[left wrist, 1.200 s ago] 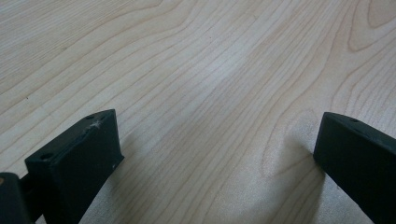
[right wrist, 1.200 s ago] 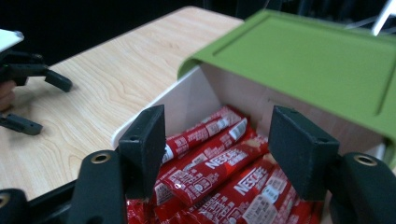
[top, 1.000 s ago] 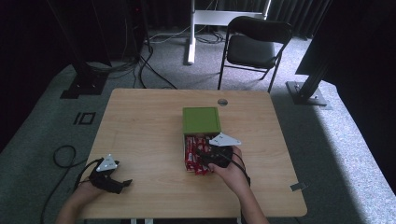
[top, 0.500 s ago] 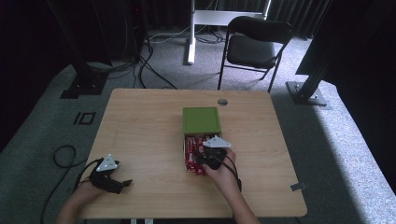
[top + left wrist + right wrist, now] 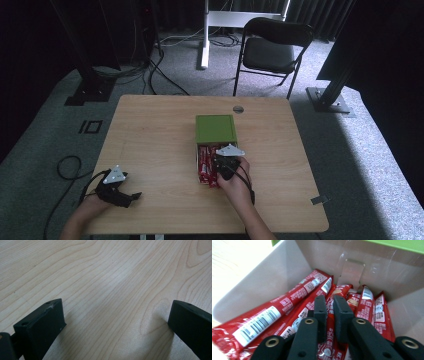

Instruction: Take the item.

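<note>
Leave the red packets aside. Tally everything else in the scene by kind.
Tongs, left tongs and right tongs: 2
Green-lidded box: 1
Folding chair: 1
Table: 1
Total: 5

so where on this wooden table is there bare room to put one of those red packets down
Free: the broad stretch of the light wooden table between the left gripper and the white box with the green lid, plus the strip right of the box. Crowded: inside the box, where the right gripper has just closed on a red wrapped stick.
</note>
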`<state>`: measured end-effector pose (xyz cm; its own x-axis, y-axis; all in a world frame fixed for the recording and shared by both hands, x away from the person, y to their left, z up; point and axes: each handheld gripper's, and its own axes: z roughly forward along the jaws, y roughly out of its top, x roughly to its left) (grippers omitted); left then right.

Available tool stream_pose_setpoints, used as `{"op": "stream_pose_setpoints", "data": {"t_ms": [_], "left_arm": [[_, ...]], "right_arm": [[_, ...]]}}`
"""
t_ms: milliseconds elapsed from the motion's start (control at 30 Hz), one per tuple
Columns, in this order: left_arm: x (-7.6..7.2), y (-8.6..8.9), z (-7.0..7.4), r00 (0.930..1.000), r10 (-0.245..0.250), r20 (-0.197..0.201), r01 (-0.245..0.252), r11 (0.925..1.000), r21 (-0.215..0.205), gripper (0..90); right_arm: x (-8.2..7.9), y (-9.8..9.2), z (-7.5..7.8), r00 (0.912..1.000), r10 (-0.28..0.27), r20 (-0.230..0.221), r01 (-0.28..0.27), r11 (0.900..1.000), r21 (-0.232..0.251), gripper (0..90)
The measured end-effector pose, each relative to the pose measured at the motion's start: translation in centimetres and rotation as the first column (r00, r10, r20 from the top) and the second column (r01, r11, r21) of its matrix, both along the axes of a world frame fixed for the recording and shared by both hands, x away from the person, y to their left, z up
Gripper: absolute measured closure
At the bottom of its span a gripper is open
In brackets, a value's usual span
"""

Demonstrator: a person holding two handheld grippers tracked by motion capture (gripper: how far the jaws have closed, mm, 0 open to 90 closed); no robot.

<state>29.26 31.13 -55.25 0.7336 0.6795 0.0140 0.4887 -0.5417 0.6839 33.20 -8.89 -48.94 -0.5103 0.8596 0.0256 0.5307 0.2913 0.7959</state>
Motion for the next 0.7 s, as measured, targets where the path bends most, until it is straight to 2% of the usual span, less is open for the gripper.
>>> {"op": "stream_pose_setpoints", "data": {"t_ms": [100,300,333,400,600,633,700], "left_arm": [[0.0,0.0,0.0,1.0000,0.000,0.000,0.000,1.0000,0.000,1.5],[0.0,0.0,0.0,1.0000,0.000,0.000,0.000,1.0000,0.000,1.5],[0.0,0.0,0.0,1.0000,0.000,0.000,0.000,1.0000,0.000,1.6],[0.0,0.0,0.0,1.0000,0.000,0.000,0.000,1.0000,0.000,1.6],[0.0,0.0,0.0,1.0000,0.000,0.000,0.000,1.0000,0.000,1.6],[0.0,0.0,0.0,1.0000,0.000,0.000,0.000,1.0000,0.000,1.6],[0.0,0.0,0.0,1.0000,0.000,0.000,0.000,1.0000,-0.001,1.6]], "right_arm": [[-0.1,-0.3,0.5,1.0000,0.008,-0.003,-0.008,1.000,0.019,83.8],[-0.6,-1.0,1.5,0.9995,0.024,0.019,-0.024,0.999,0.040,84.2],[-0.8,-1.1,1.7,0.9995,0.022,0.023,-0.024,0.998,0.066,84.4],[-1.1,-1.2,2.1,0.9991,0.029,0.030,-0.031,0.998,0.060,84.4],[-2.0,-1.8,3.0,0.9979,0.059,0.026,-0.061,0.992,0.107,84.4],[-2.2,-1.9,3.2,0.9977,0.054,0.041,-0.059,0.991,0.123,84.4],[-2.3,-2.0,3.4,0.9976,0.059,0.036,-0.063,0.990,0.126,84.4]]}}
